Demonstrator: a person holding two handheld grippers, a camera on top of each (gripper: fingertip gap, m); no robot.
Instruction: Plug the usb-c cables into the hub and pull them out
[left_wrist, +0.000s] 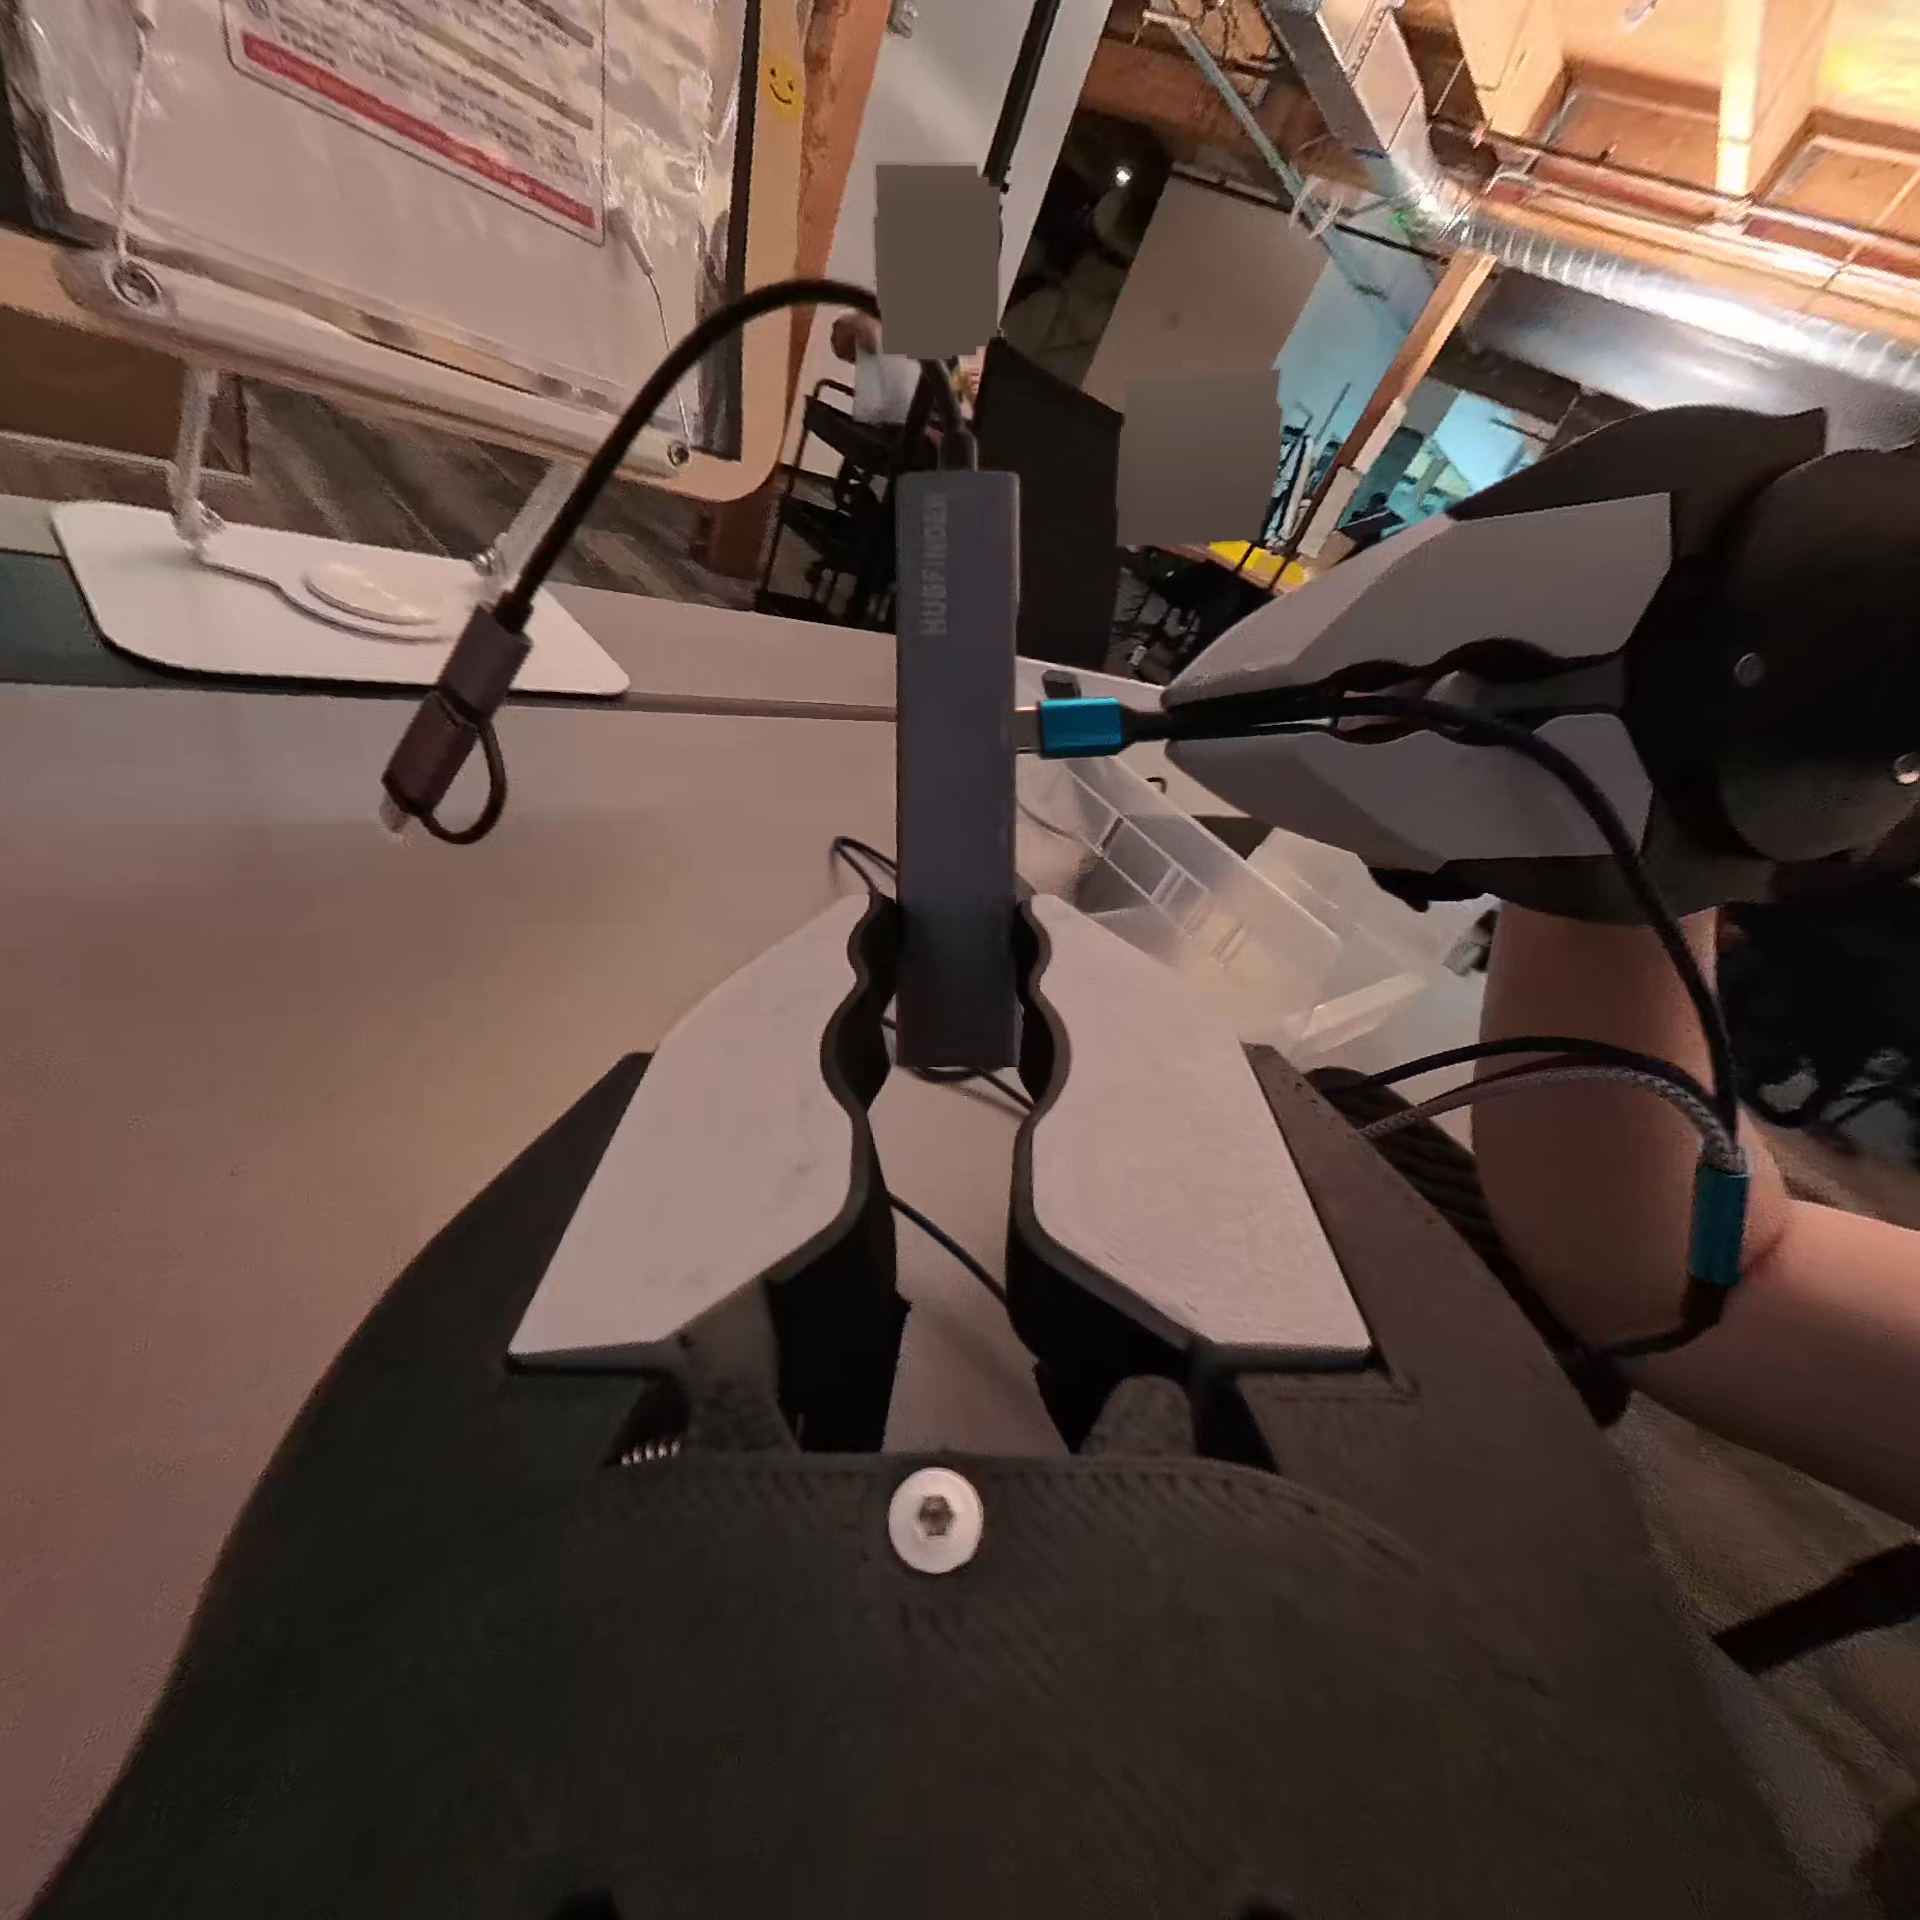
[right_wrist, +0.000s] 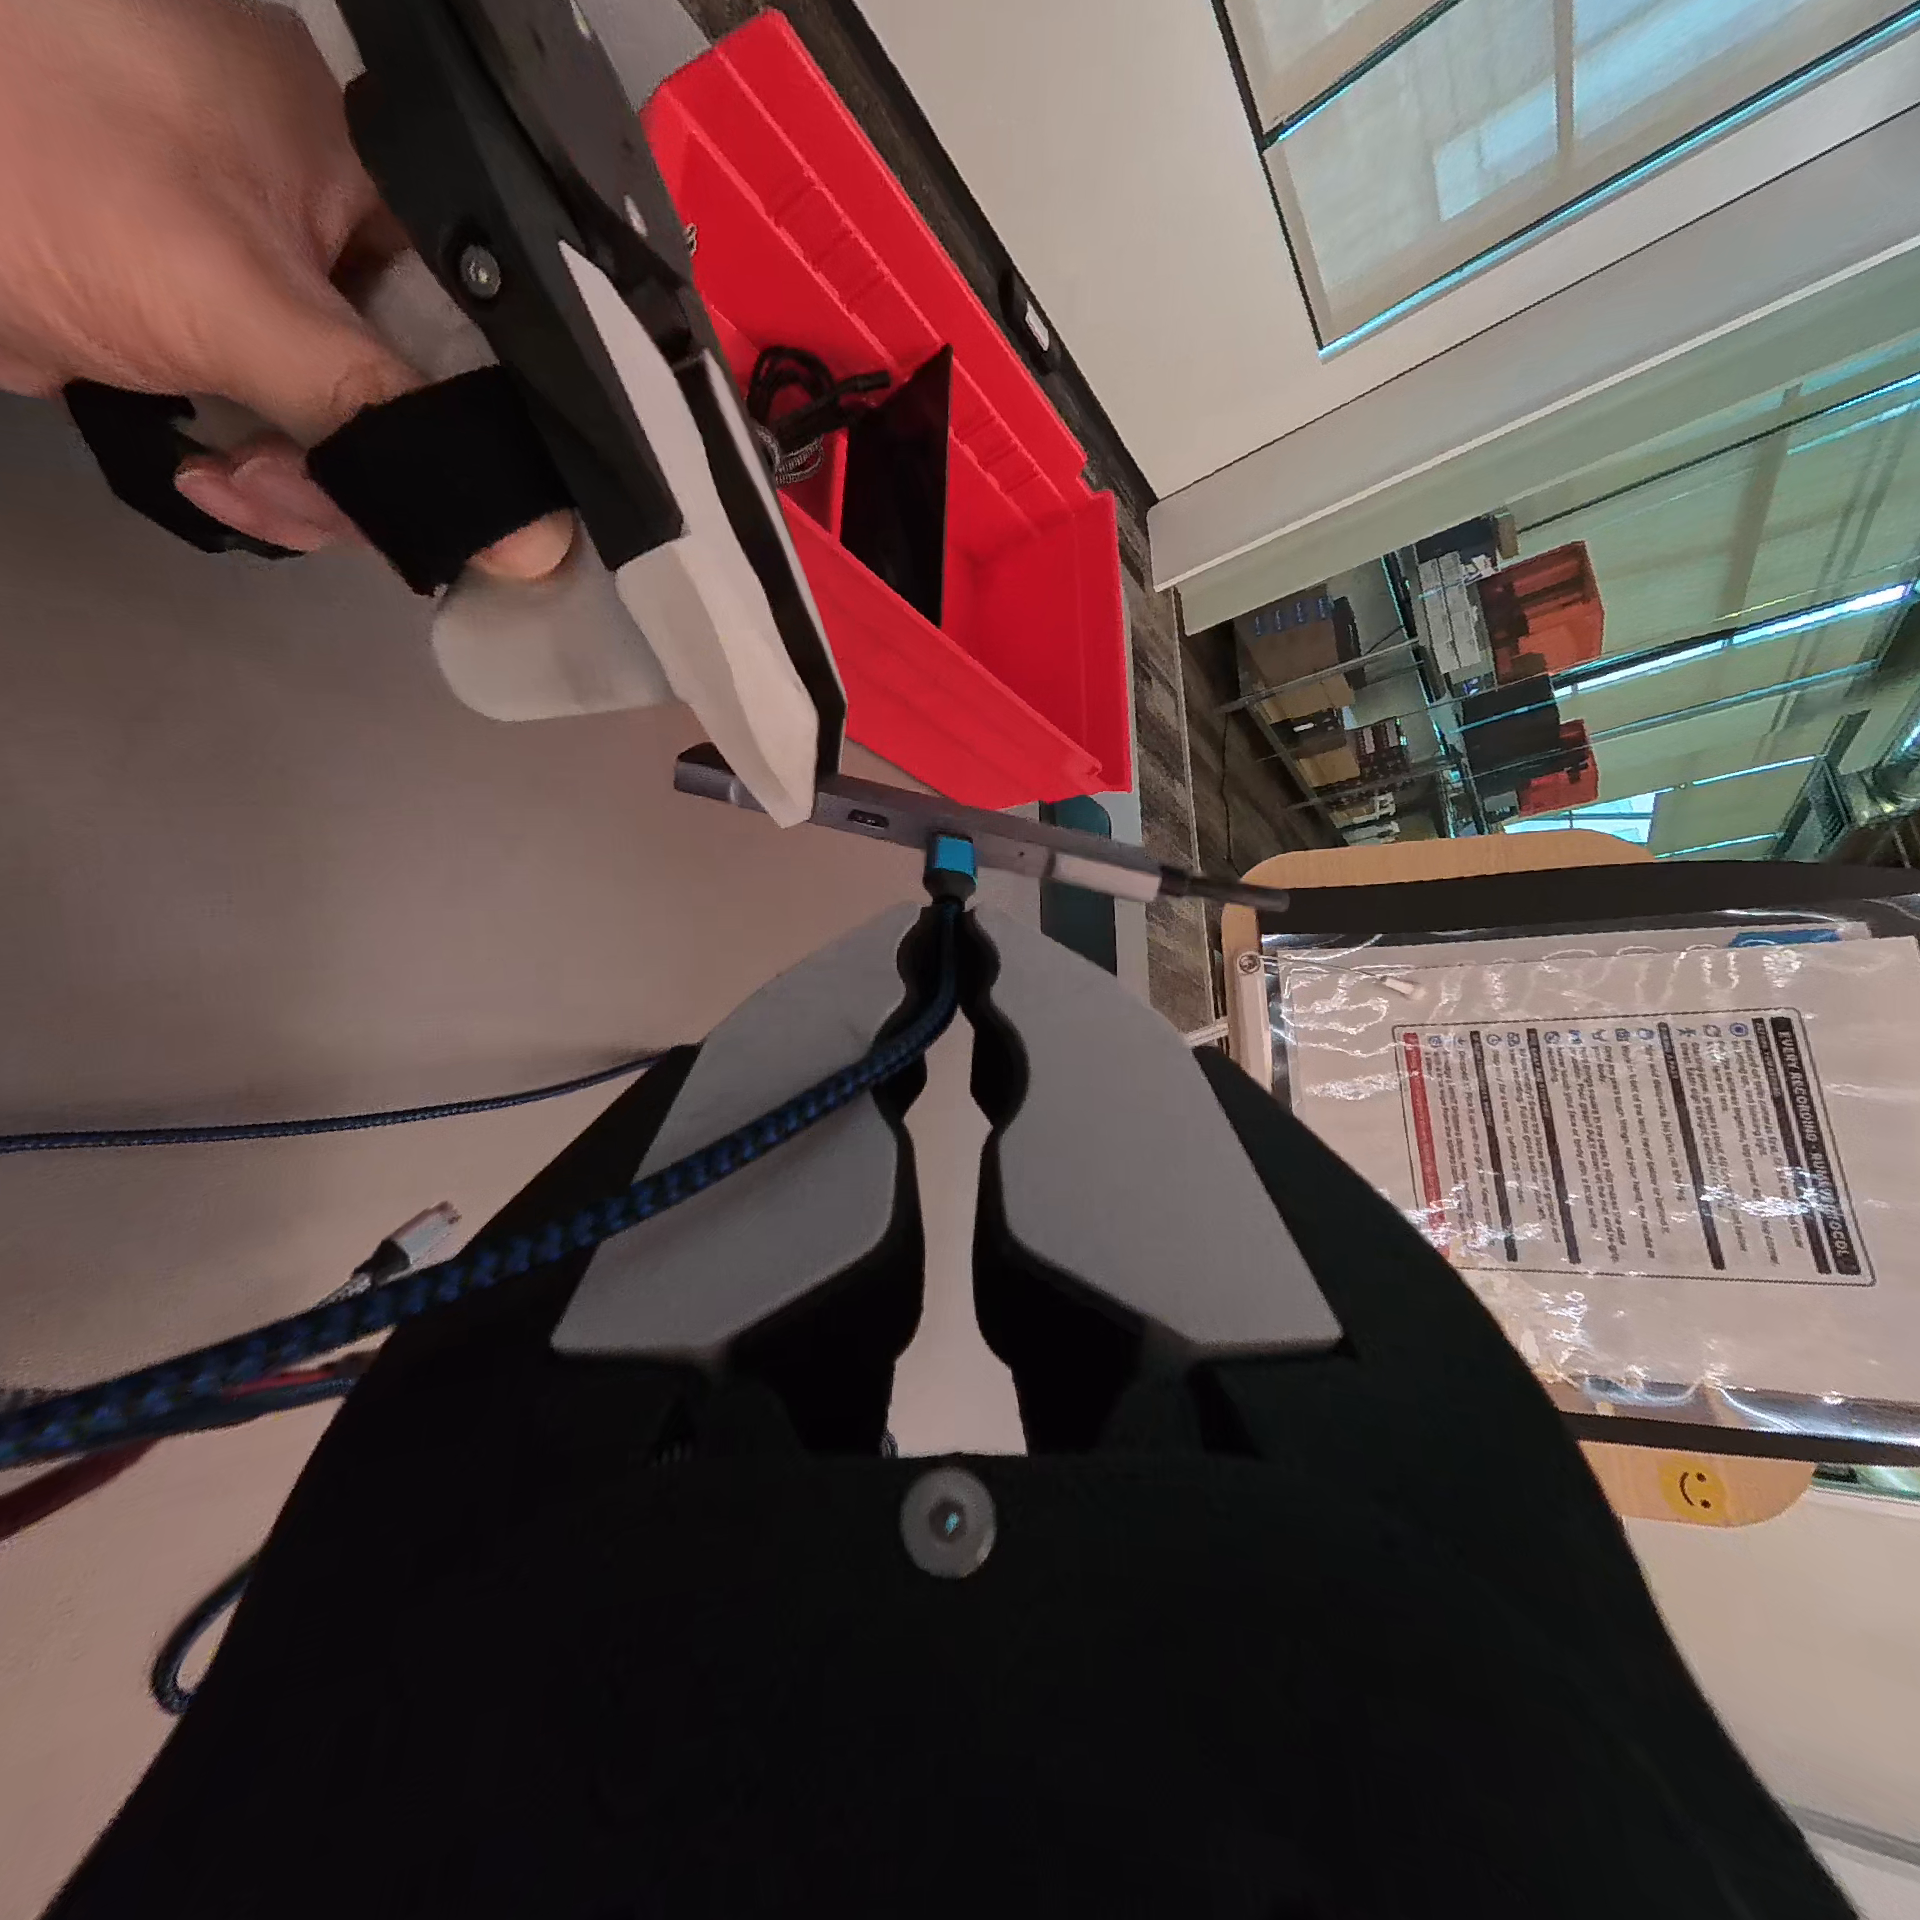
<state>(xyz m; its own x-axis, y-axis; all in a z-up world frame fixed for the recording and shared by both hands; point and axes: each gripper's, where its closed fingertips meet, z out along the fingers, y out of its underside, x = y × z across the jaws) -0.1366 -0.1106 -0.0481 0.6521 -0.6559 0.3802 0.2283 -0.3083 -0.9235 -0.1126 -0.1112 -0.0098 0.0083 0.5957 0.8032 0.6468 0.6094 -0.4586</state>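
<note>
Nearest, the left gripper (left_wrist: 956, 987) clamps the slim grey hub (left_wrist: 956, 727) upright above the desk (left_wrist: 260, 987), bracing it so the right gripper (right_wrist: 951, 925), pinched shut on the blue-tipped usb-c cable (right_wrist: 948, 857), can work its plug at a side port.

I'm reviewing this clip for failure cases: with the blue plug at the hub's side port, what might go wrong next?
The right gripper pinches the braided blue cable behind its blue metal plug, so the plug may tilt and jam. The left gripper clamps only the slim grey hub's end, so side force could pivot it.
</note>
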